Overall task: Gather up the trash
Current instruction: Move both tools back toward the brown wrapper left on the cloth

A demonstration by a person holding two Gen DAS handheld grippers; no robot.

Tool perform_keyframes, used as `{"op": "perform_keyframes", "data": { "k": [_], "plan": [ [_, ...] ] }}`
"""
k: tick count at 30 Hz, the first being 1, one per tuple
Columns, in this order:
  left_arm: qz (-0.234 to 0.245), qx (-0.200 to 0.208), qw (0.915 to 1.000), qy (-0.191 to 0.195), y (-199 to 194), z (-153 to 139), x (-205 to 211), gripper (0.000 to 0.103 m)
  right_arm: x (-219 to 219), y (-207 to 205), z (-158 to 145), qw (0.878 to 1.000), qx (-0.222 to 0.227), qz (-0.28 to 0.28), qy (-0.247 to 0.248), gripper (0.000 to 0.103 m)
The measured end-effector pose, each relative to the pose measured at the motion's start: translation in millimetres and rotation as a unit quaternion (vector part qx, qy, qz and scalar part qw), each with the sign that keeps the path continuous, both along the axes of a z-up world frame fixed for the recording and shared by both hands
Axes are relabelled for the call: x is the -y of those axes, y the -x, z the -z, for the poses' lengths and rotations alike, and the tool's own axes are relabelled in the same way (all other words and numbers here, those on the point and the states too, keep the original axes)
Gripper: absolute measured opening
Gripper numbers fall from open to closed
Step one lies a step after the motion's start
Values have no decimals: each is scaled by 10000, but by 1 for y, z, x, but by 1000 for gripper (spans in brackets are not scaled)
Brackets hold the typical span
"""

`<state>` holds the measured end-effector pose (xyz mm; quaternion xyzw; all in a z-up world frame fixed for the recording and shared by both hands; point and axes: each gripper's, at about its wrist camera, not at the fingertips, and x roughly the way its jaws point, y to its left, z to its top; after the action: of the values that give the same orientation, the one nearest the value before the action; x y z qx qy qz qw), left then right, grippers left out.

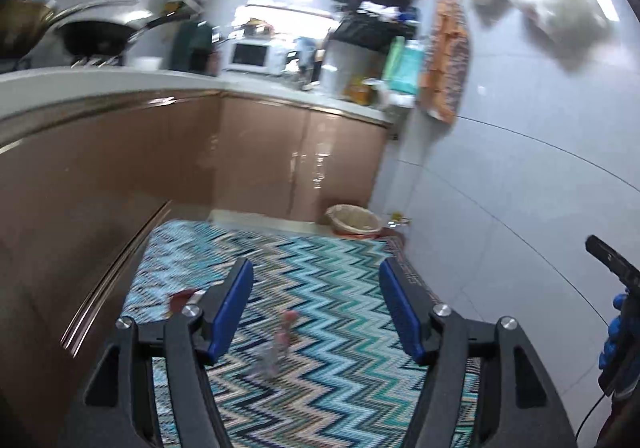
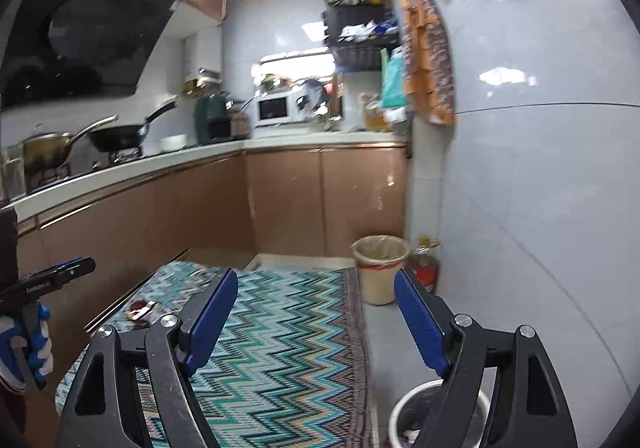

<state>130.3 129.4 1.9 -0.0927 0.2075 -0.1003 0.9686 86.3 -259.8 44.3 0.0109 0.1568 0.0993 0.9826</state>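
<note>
We are in a narrow kitchen, looking along two handheld grippers toward brown cabinets and a zigzag rug [image 1: 320, 280] in teal and blue. Our left gripper [image 1: 316, 308] has its blue-padded jaws spread wide with nothing between them. Our right gripper [image 2: 316, 316] is likewise wide open and empty.

The trash lies on the rug. A small clear bottle [image 1: 276, 348] with a pinkish cap rests just beyond the left gripper's fingers; the left view is smeared, so we think it is a bottle but cannot be certain. A reddish wrapper [image 2: 140, 312] sits near the rug's left edge, close to the cabinet base. A cream bin [image 2: 380, 268] lined with a bag stands at the far end of the rug, by the white tiled wall, and a white bucket [image 2: 400, 412] sits near us beside the right gripper.

The risks, as we judge them: the bottle is light and round, so closing off-centre could squirt it away across the rug. The flat wrapper may slide under the pads, or the fingers may catch the rug's weave.
</note>
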Motion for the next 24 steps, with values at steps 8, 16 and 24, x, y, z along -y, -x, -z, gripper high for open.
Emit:
{"op": "perform_keyframes", "data": {
  "k": [8, 16, 24],
  "plan": [
    [-783, -487, 9952, 335, -1, 46, -76, 67, -56, -36, 21, 9966, -480, -653, 168, 79],
    [-1221, -1276, 9814, 750, -25, 105, -125, 67, -117, -79, 51, 9846, -1089, -1294, 449, 79],
    [-1040, -1586, 9758, 1090, -70, 132, -132, 67, -180, -135, 101, 9586, -1898, -2059, 513, 79]
  ]
}}
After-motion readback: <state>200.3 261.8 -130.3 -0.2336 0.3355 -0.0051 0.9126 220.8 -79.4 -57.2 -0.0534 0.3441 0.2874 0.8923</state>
